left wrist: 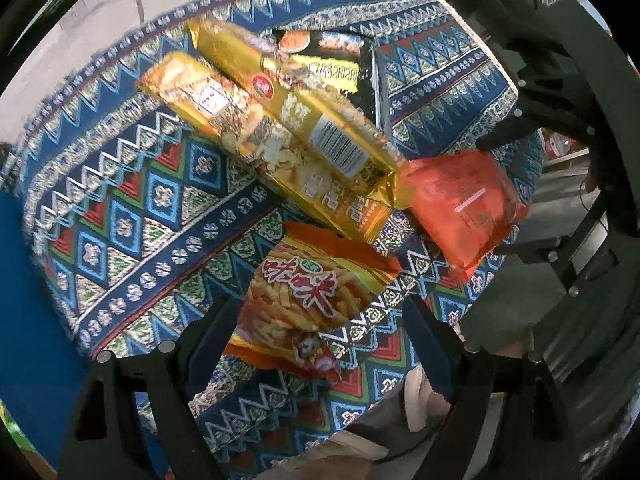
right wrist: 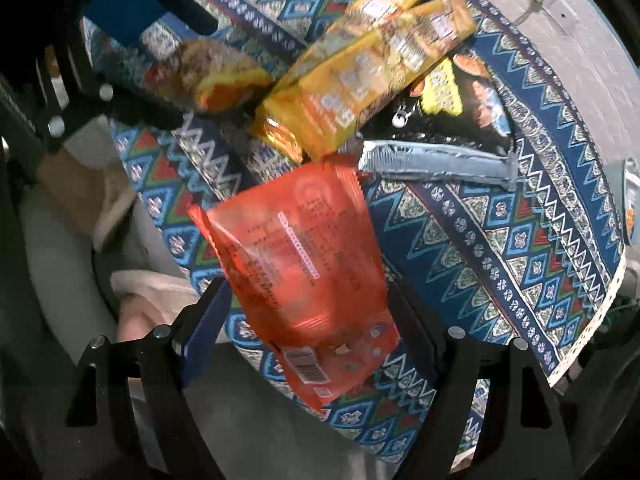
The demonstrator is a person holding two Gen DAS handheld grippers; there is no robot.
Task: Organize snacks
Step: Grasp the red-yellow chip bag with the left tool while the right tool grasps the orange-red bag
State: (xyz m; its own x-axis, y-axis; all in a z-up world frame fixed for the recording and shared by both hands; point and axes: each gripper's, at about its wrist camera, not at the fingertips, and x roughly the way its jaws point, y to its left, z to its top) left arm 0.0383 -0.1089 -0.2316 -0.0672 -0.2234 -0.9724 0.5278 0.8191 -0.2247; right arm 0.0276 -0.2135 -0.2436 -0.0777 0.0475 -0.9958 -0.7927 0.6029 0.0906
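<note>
Gold packets [left wrist: 280,128] crowd orange pouch [right wrist: 304,272], seemingly gripped.

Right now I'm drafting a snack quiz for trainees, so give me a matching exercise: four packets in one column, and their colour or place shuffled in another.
Packets:
1. fries bag
2. translucent pouch
3. two long cracker packs
4. black bag

States:
A. gold, lying side by side
B. between the left fingers
C. partly under the gold packs
D. between the right fingers

Pairs: 1-B, 2-D, 3-A, 4-C
</note>
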